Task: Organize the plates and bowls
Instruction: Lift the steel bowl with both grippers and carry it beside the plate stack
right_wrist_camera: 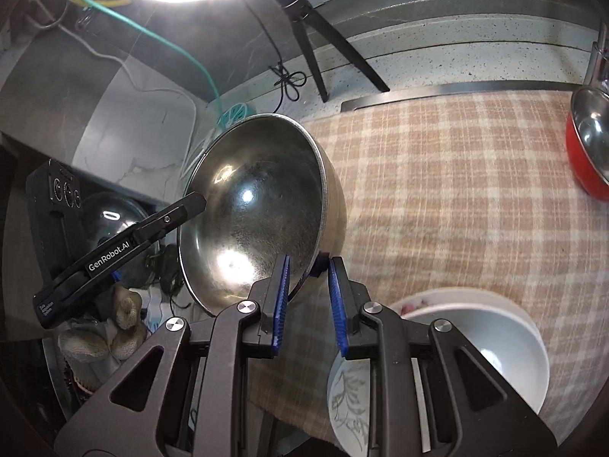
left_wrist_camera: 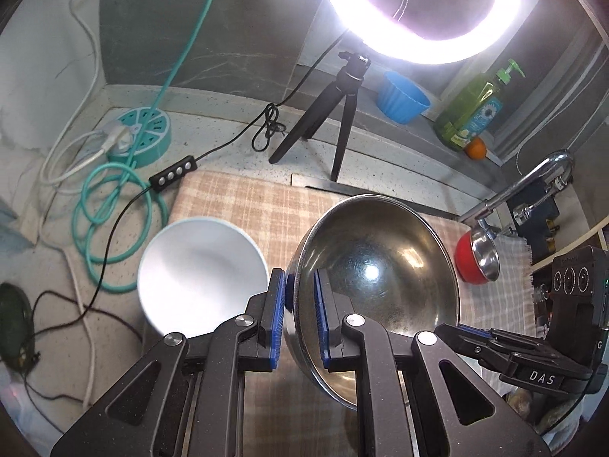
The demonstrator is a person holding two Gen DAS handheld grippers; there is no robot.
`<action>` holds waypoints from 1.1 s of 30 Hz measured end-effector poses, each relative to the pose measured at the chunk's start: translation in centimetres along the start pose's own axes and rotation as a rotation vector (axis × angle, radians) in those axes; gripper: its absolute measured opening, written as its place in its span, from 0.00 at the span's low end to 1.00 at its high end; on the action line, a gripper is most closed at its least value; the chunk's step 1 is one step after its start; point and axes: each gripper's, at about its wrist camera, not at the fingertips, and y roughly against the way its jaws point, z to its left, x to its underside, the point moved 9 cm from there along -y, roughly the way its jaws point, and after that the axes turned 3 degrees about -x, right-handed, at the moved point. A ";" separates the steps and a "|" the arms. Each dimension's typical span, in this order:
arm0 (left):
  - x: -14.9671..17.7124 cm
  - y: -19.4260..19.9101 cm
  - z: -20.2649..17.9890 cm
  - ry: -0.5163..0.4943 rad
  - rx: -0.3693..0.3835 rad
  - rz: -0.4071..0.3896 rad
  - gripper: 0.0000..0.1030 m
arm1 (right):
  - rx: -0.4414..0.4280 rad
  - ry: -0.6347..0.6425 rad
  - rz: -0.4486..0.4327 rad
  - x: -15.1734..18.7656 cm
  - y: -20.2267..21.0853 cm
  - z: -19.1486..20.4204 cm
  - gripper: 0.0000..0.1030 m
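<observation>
Left wrist: both grippers' fingers (left_wrist_camera: 281, 304) pinch steel bowl (left_wrist_camera: 380, 262) rim; white bowl (left_wrist_camera: 198, 266) beside.

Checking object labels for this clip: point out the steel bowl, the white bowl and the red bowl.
steel bowl (left_wrist_camera: 380, 262): left wrist view, inner bottom.
white bowl (left_wrist_camera: 198, 266): left wrist view, inside surface.
red bowl (left_wrist_camera: 470, 259): left wrist view, red outer wall.

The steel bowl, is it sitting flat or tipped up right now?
Tipped up: the steel bowl is held by its rim between both grippers, left and right, its opening turned sideways.
</observation>
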 end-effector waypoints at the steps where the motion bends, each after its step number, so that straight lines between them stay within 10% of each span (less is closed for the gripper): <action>1: 0.6 0.4 0.1 0.009 0.003 0.001 0.13 | -0.002 0.008 0.007 0.5 0.0 0.2 0.21; 18: 9.4 3.6 4.1 0.148 -0.041 0.014 0.13 | -0.029 0.088 0.200 9.4 -4.5 2.5 0.21; 33: 12.6 2.9 5.0 0.196 -0.031 0.054 0.13 | 0.004 0.103 0.198 10.7 -4.3 2.1 0.21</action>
